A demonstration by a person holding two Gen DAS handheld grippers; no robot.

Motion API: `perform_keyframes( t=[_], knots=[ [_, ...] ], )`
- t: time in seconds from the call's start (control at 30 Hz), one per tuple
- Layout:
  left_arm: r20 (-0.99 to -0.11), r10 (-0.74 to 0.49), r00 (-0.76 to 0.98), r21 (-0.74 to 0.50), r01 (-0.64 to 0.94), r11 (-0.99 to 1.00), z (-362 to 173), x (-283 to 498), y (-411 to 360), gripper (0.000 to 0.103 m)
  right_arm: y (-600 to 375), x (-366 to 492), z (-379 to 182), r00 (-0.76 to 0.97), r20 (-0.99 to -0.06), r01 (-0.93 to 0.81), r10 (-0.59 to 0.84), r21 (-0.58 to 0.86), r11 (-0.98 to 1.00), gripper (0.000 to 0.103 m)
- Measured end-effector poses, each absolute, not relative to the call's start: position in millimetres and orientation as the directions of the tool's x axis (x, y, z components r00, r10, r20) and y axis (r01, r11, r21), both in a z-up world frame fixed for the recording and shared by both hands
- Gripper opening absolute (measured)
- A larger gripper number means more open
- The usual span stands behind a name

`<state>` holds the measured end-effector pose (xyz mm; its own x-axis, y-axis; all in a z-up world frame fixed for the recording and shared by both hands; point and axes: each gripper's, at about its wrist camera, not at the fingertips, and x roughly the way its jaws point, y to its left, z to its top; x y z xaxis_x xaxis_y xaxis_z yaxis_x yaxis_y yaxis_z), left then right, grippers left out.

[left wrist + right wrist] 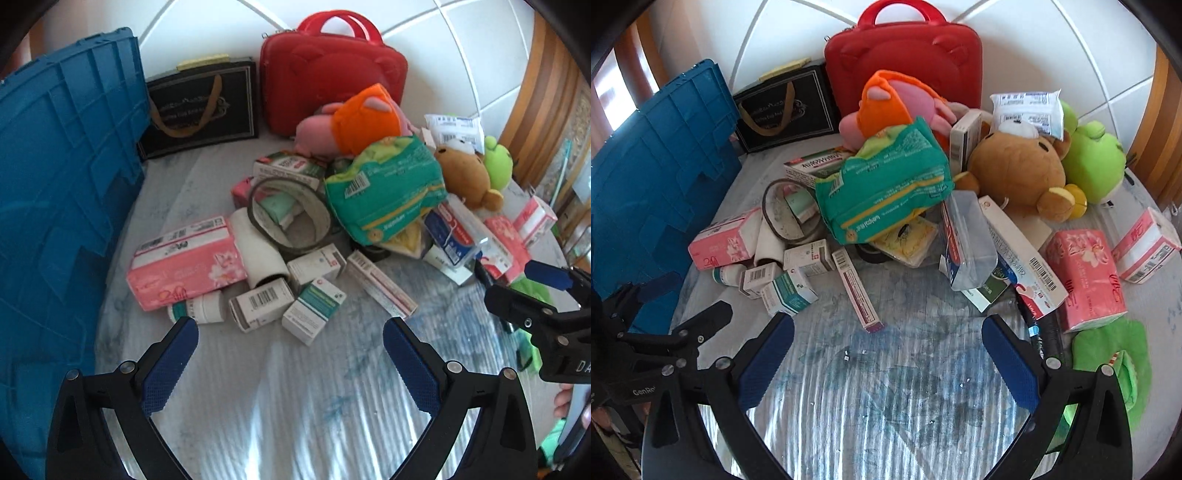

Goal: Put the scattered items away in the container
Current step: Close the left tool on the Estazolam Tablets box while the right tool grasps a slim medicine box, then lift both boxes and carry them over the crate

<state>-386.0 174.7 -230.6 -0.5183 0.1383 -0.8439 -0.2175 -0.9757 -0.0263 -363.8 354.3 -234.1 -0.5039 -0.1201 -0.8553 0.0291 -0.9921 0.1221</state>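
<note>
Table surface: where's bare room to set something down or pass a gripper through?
Free: the near strip of table, bordered by both grippers and the small medicine boxes; also a patch between the blue crate, black gift bag and tape ring. Crowded: the central pile around the green wipes pack.

**Things around the pile**

A red case [905, 70] with a handle on top stands upright at the back, leaning on the white wall [1052, 48]. The wall has thin lines across it, like big tiles. Just beside the red case, on its left, stands a black gift bag [783, 110] with gold handles and gold writing too blurry to read. Brown wood [546, 92] shows at the far right edge, and more brown wood at the left edge in the right wrist view. The desk [886, 387] has a shiny grey cover with faint blue marks and stripes.
</note>
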Motion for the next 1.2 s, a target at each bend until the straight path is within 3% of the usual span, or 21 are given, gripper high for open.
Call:
perform_keyframes(
  t=[0.1,0.3,0.4,0.47,0.5,0.77,0.8,0.83,0.9,1.2],
  knots=[
    [-0.864,0.123,-0.488,0.005,-0.253,-0.967,-252.1,-394.7,187.0,0.096,357.3,-378.9,-253.7,-0.459,-0.877,0.028,-0.141,0.144,-0.989,0.103],
    [-0.912,0.103,-0.397,0.020,-0.294,-0.956,-297.0,-415.7,202.8,0.075,358.4,-401.4,-282.0,-0.412,-0.889,0.040,-0.199,0.201,-0.979,0.102],
    [-0.930,0.097,-0.356,0.013,-0.294,-0.956,-315.7,-428.2,206.4,0.065,351.0,-412.8,-295.8,-0.377,-0.905,0.058,-0.196,0.188,-0.981,0.077],
    [-0.938,0.102,-0.331,-0.001,-0.292,-0.956,-324.9,-435.2,207.3,0.051,345.8,-420.2,-304.5,-0.355,-0.915,0.071,-0.194,0.180,-0.981,0.056],
    [-0.939,0.103,-0.327,-0.002,-0.296,-0.955,-327.3,-437.1,208.5,0.049,342.8,-423.7,-308.0,-0.348,-0.917,0.081,-0.197,0.180,-0.980,0.055],
    [-0.933,0.121,-0.340,-0.006,-0.320,-0.947,-331.3,-448.6,217.3,0.049,323.5,-448.5,-334.1,-0.291,-0.938,0.127,-0.189,0.158,-0.979,0.053],
    [-0.930,0.126,-0.345,-0.007,-0.326,-0.945,-330.8,-448.3,218.3,0.044,323.5,-450.0,-335.0,-0.295,-0.937,0.126,-0.188,0.157,-0.980,0.052],
    [-0.928,0.129,-0.350,-0.006,-0.331,-0.944,-330.2,-447.8,219.0,0.036,321.8,-451.1,-335.2,-0.292,-0.940,0.134,-0.176,0.142,-0.981,0.043],
    [-0.927,0.126,-0.353,-0.002,-0.330,-0.944,-328.8,-445.9,218.4,0.036,319.3,-451.2,-334.7,-0.295,-0.943,0.142,-0.156,0.118,-0.983,0.029],
    [-0.916,0.117,-0.383,0.011,-0.316,-0.949,-312.4,-429.4,209.1,0.036,320.5,-429.5,-320.8,-0.308,-0.934,0.138,-0.180,0.144,-0.980,0.018]
  ],
)
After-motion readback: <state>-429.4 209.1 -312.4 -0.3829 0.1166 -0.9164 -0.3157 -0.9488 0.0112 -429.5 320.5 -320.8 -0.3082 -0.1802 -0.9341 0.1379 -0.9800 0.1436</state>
